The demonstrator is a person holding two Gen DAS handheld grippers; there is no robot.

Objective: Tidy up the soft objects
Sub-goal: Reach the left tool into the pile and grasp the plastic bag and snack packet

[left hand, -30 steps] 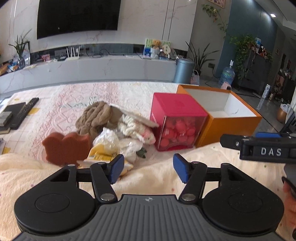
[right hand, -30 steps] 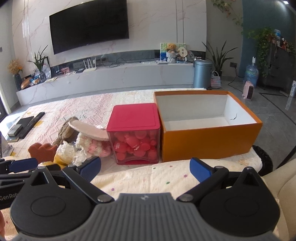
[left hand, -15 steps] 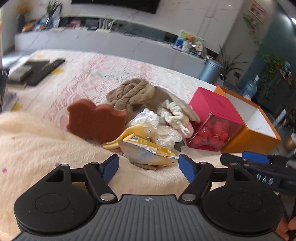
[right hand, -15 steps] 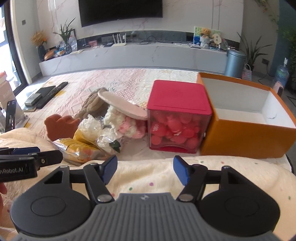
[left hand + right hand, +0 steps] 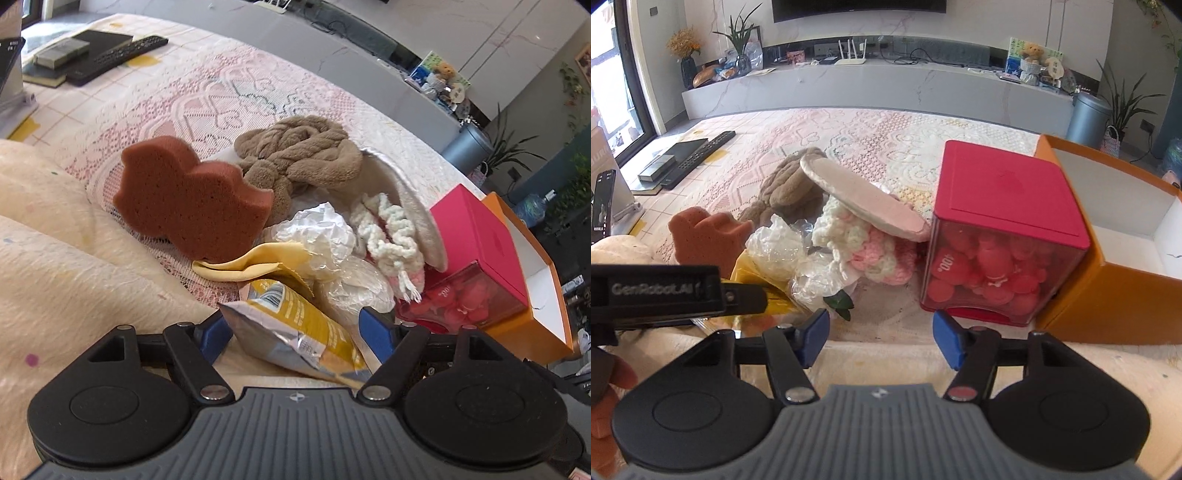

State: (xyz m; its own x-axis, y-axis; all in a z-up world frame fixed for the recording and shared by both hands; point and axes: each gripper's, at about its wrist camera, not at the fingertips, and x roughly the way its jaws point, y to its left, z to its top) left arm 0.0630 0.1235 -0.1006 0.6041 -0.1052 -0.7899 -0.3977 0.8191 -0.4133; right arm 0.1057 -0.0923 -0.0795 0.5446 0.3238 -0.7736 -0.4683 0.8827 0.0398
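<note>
A pile of soft things lies on the lace cloth: a brown sponge [image 5: 192, 199], a knotted brown towel [image 5: 299, 151], crumpled white plastic [image 5: 317, 232], a white and pink crocheted piece [image 5: 391, 240] under a pale insole [image 5: 860, 203], and a yellow snack bag [image 5: 295, 325]. My left gripper [image 5: 295, 332] is open with the snack bag's end between its blue pads. My right gripper [image 5: 879, 332] is open and empty, in front of the pile and the red-lidded box [image 5: 1004, 229]. The open orange box [image 5: 1115, 254] stands right of it.
A remote [image 5: 118, 55] and a flat black and grey device lie at the far left of the cloth. A cream blanket [image 5: 55, 258] covers the near edge. A phone on a stand [image 5: 605, 206] is at the left.
My left gripper has moved forward and down to the pile, so the snack bag now sits between its pads. My right gripper has come closer to the pile and the red box.
</note>
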